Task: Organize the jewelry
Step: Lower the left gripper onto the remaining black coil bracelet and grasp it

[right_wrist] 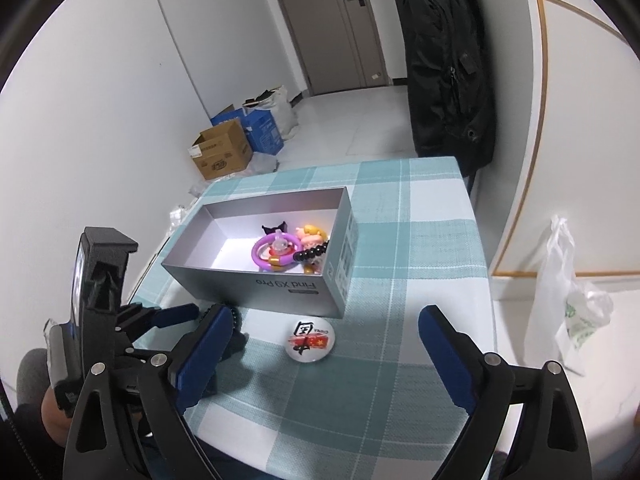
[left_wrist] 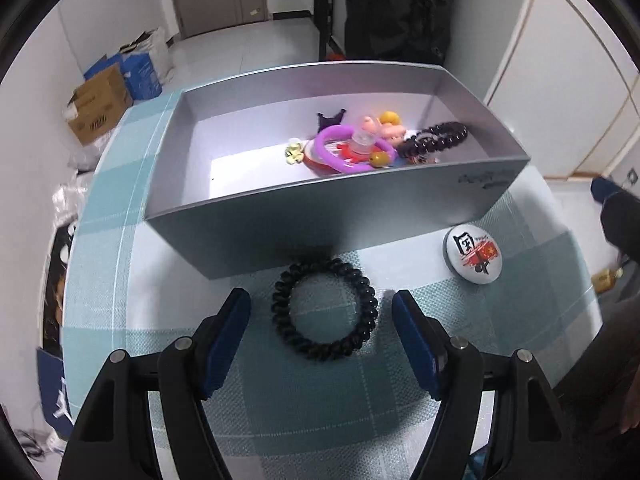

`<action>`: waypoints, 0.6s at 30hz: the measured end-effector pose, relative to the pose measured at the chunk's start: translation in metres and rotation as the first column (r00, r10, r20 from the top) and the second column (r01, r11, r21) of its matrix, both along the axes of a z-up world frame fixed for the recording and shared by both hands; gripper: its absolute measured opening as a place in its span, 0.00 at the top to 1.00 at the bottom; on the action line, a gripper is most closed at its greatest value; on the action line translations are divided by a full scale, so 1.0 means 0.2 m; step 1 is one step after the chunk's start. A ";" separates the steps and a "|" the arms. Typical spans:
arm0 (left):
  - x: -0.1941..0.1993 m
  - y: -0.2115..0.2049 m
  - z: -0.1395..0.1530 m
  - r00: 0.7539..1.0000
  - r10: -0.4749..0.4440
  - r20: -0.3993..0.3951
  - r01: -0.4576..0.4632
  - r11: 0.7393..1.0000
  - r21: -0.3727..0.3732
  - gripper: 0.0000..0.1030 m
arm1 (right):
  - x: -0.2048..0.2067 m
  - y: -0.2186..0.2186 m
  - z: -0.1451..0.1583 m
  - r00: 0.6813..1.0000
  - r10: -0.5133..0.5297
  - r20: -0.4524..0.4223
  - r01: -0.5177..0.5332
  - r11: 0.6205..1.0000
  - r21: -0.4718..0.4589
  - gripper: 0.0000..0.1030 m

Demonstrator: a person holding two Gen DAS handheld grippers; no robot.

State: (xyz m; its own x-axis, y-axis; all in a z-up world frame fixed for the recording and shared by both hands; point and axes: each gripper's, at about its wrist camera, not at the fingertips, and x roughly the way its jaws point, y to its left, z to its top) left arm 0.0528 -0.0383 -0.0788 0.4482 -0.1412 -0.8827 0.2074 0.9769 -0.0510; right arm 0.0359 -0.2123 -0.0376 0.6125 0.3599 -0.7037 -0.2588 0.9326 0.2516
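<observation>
Left hand-held gripper [left_wrist: 321, 312] hangs over the black spiral hair tie [left_wrist: 325, 309], jaws spread, one pad each side of the ring, neither touching it yet. Tie lies flat on the checked counter [left_wrist: 260, 408], just in front of the grey box [left_wrist: 320, 216] w/ its near wall almost touching the tie's far edge.

Right hand-held gripper [right_wrist: 326, 336] is released too, wide apart, nothing btwn the pads; round badge [right_wrist: 310, 340] sits on the cloth below it, near the box front. Box already holds a purple ring [left_wrist: 340, 148], small figures and a dark bead bracelet [left_wrist: 436, 140], all bunched at its right end.

Step in hand, I'd judge: pick up the tie w/ the left. To do it well: lower until the pad tips meet the cloth, keep the ring centred, then close slowly. It's springy, so it'll prob squash to an oval and could pop out sideways. Mind the box wall; a nudge shifts it. Lift straight, clear the rim, drop in the bare left half.
</observation>
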 end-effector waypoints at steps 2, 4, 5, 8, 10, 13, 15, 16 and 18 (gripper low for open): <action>-0.01 0.02 0.00 1.000 0.000 0.001 0.000 1.000 -0.011 0.33 | 0.01 0.00 -0.01 1.000 -0.003 -0.004 0.003 1.000 -0.001 0.08; -0.01 0.03 0.01 1.000 0.001 -0.006 -0.002 1.000 -0.025 0.33 | 0.01 -0.01 -0.01 1.000 -0.007 -0.011 0.007 1.000 0.002 0.08; -0.02 0.04 0.01 1.000 0.000 -0.008 0.000 1.000 -0.027 0.33 | 0.01 -0.01 -0.01 1.000 -0.009 -0.013 0.009 1.000 0.006 0.08; -0.01 0.02 0.00 1.000 -0.002 -0.008 0.002 1.000 -0.011 0.38 | 0.02 -0.01 -0.02 1.000 -0.011 -0.020 0.011 1.000 0.008 0.08; 0.00 0.00 0.01 1.000 -0.012 -0.005 0.012 1.000 -0.012 0.53 | 0.02 -0.01 -0.02 1.000 -0.010 -0.021 0.010 1.000 0.007 0.08; 0.00 -0.02 0.01 0.999 -0.039 -0.016 0.038 0.999 -0.019 0.60 | 0.02 -0.01 -0.03 1.000 -0.010 -0.025 0.010 1.000 0.005 0.08; 0.00 -0.02 0.02 0.999 -0.042 -0.020 0.041 0.999 -0.025 0.62 | 0.01 0.00 -0.04 0.999 -0.008 -0.033 0.008 1.000 0.002 0.08; 0.00 -0.02 0.02 0.999 -0.045 -0.025 0.044 0.998 -0.035 0.63 | 0.01 0.00 -0.05 0.999 -0.003 -0.035 0.003 1.000 -0.004 0.08; 0.01 -0.02 0.03 0.998 -0.048 -0.029 0.046 0.997 -0.055 0.64 | 0.01 0.02 -0.05 0.999 0.010 -0.033 -0.011 1.000 -0.024 0.08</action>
